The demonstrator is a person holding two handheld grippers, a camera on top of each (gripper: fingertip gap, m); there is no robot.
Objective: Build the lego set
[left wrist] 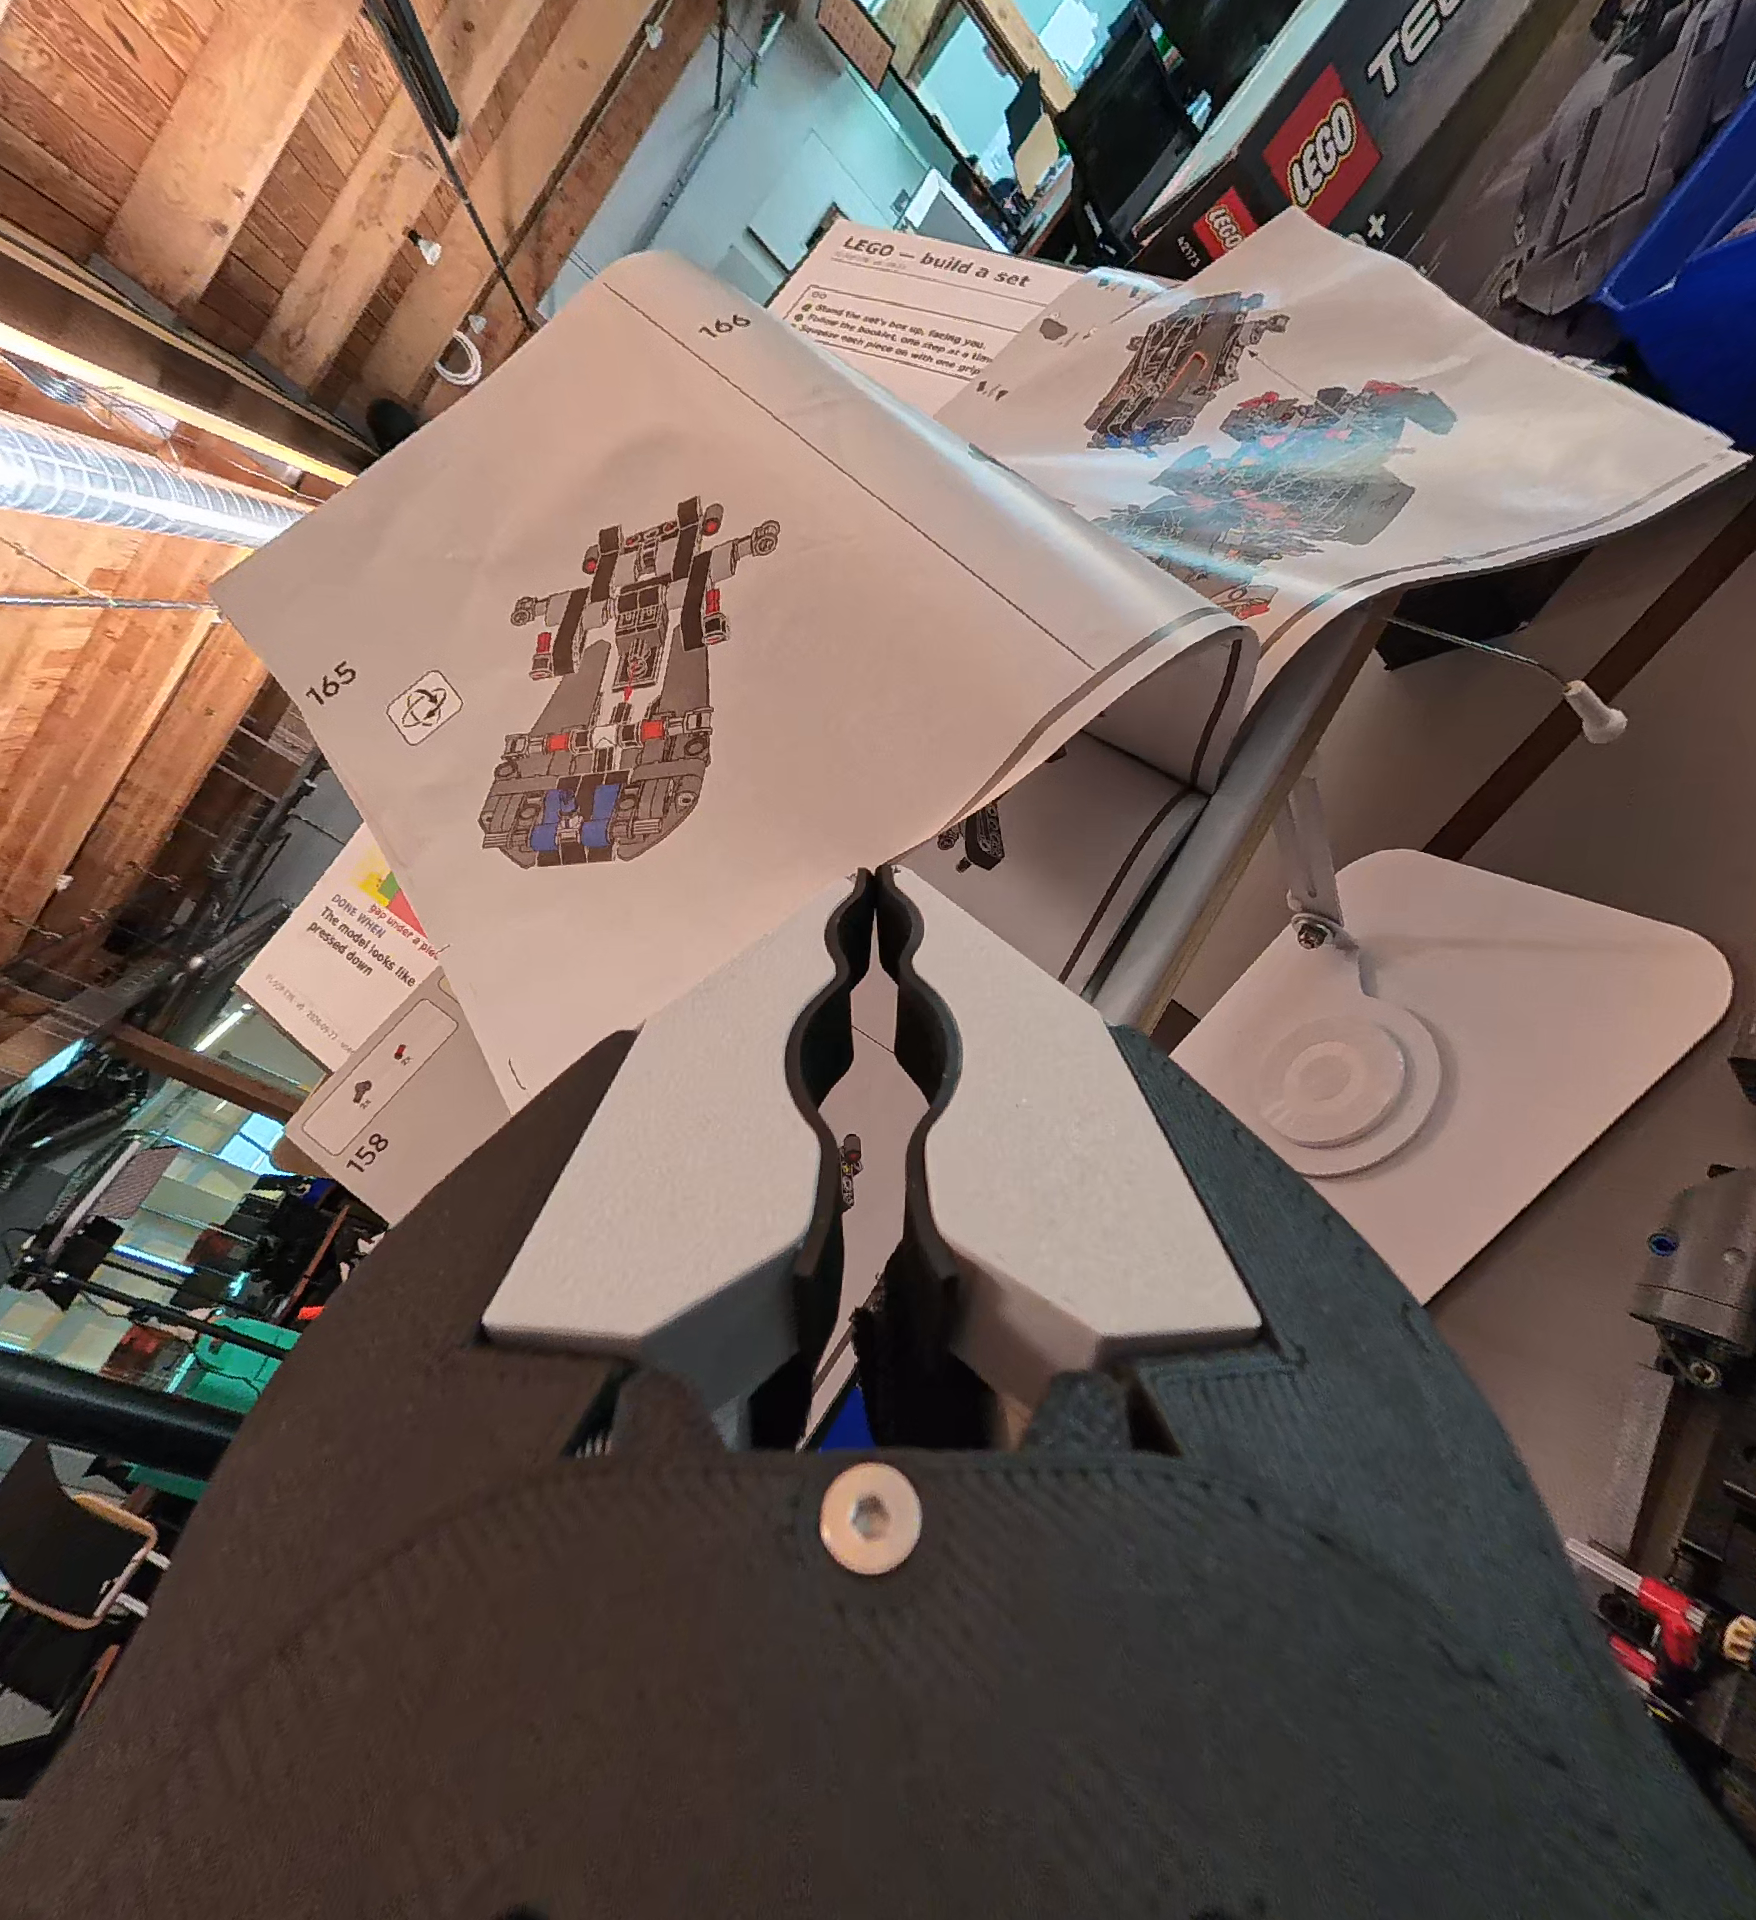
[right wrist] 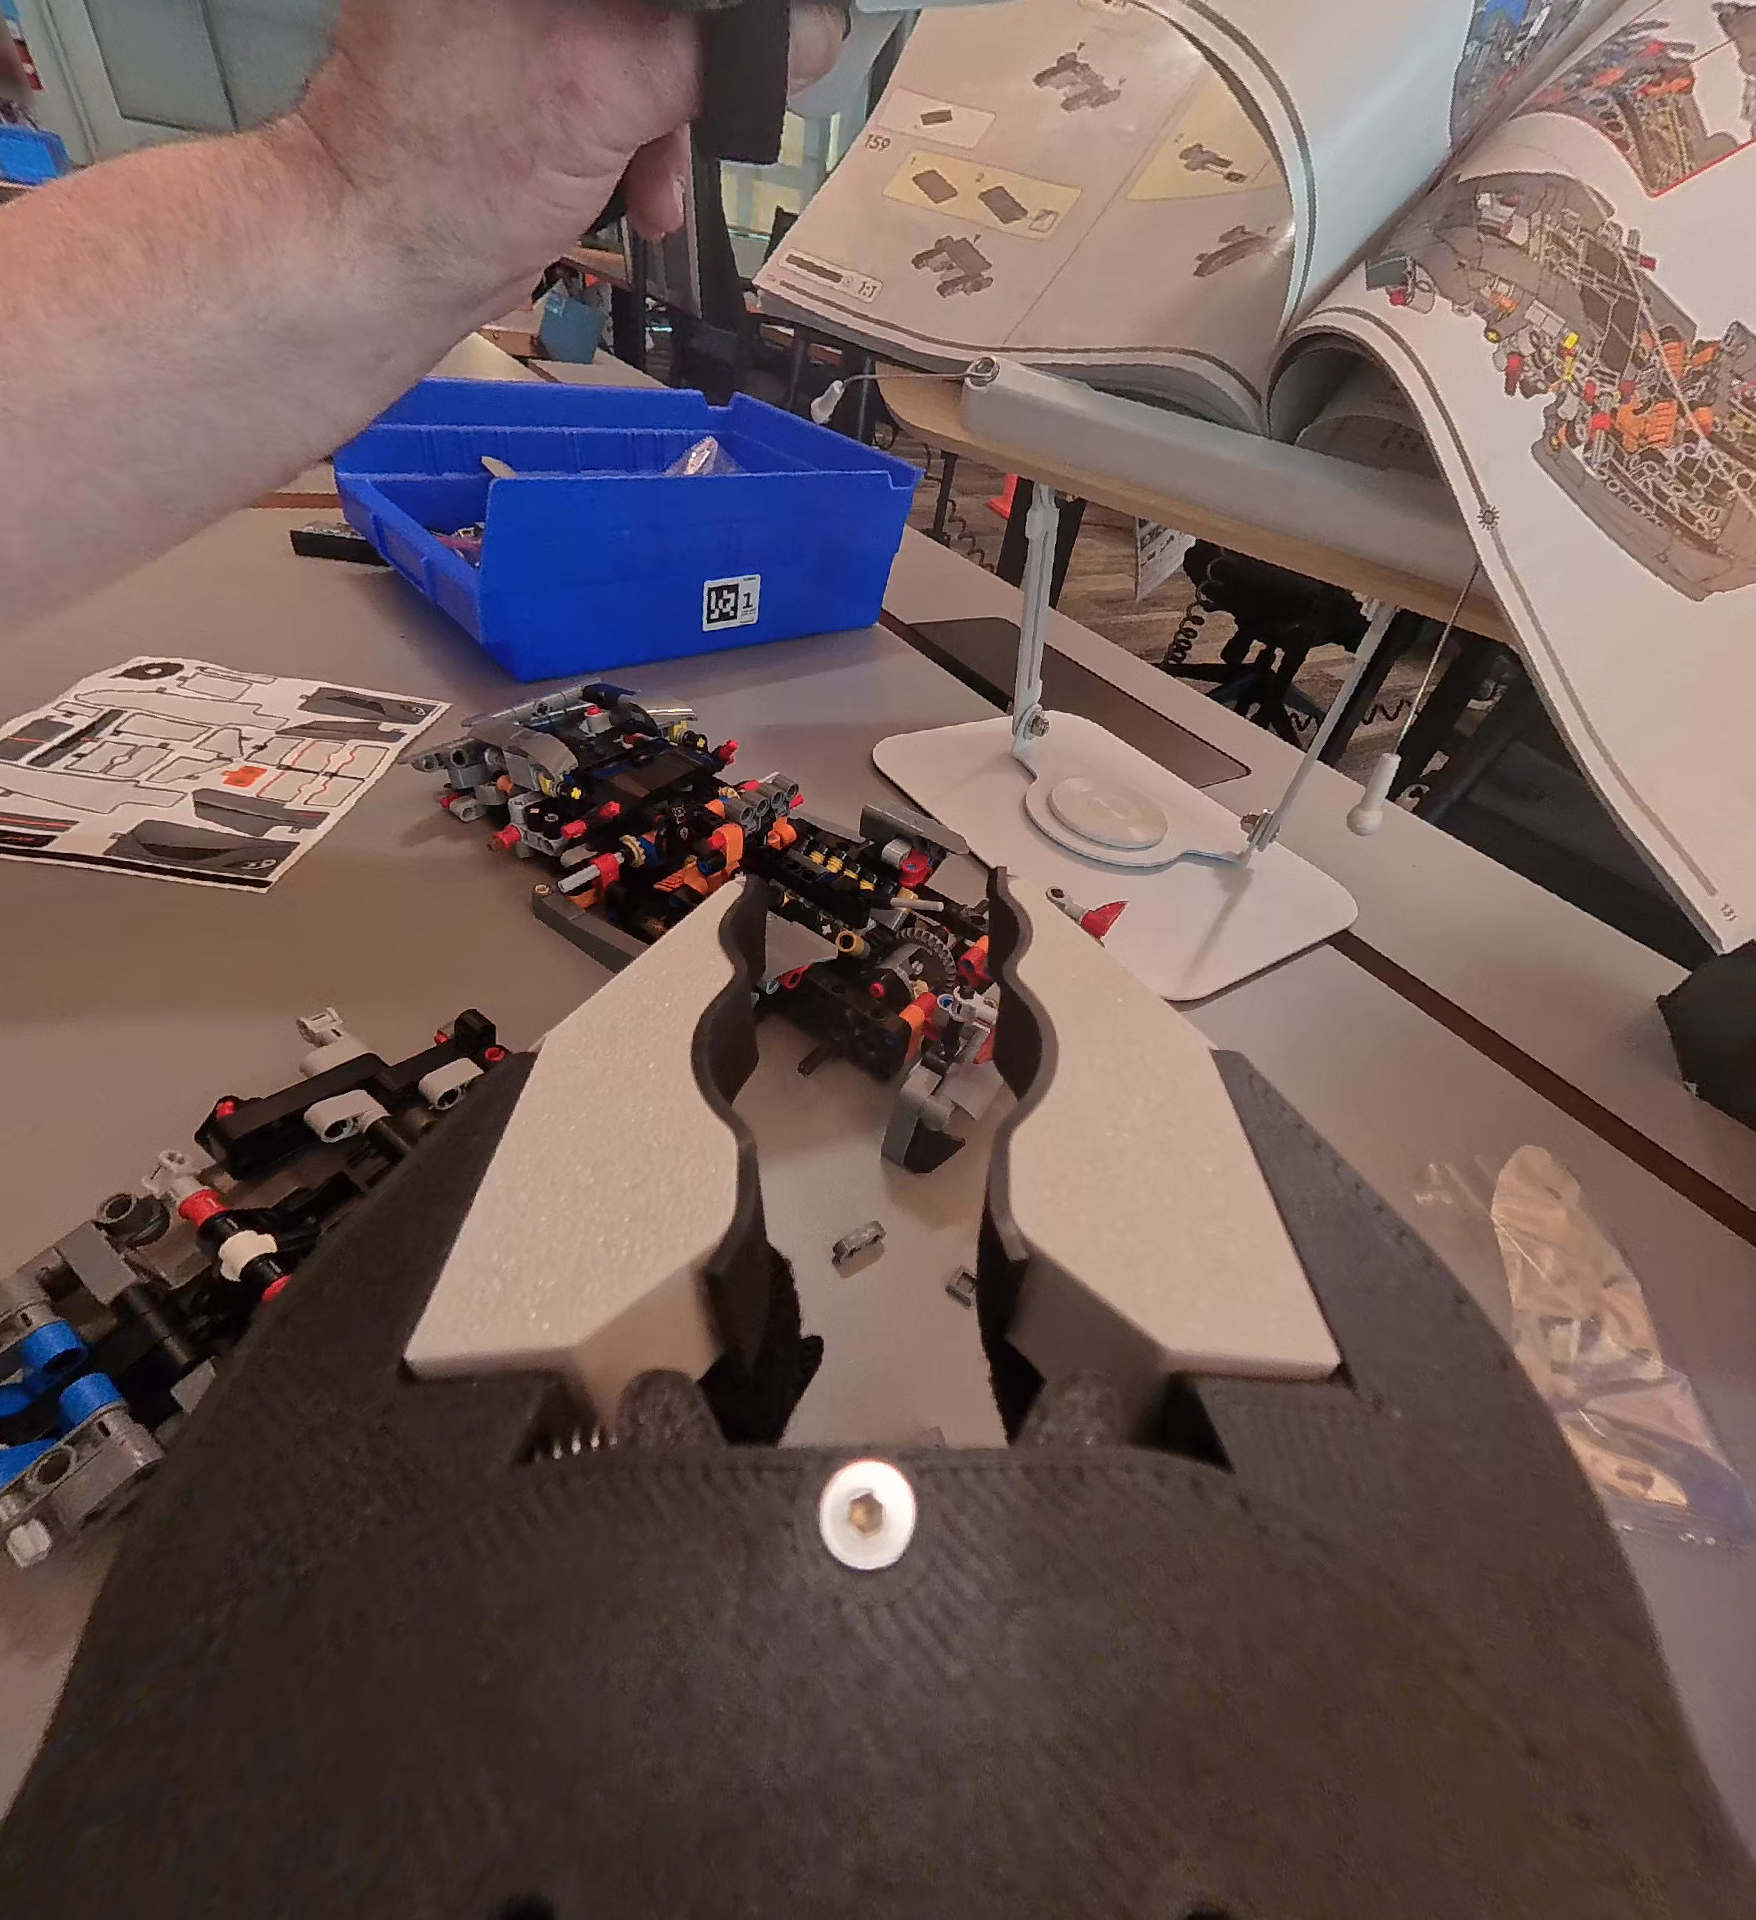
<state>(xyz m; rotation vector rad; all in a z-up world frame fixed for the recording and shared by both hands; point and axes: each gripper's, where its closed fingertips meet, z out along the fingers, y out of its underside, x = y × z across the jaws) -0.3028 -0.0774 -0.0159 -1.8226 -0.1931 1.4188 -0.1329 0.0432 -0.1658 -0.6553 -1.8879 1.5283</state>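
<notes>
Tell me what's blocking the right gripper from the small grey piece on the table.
Nothing visible. The right gripper is open above the table, and the grey piece lies bare between its fingers.

Blue bin [right wrist: 625, 540] contents too small to identify. Grey sub-assembly [right wrist: 53, 1382] partly hidden behind right gripper body.

Bright, even indoor light. Strong wide-angle bending at edges. Glare on ceiling duct [left wrist: 74, 468]. Soft shadows on table [right wrist: 230, 966]. Forearm [right wrist: 126, 343] slightly blurred.
</notes>
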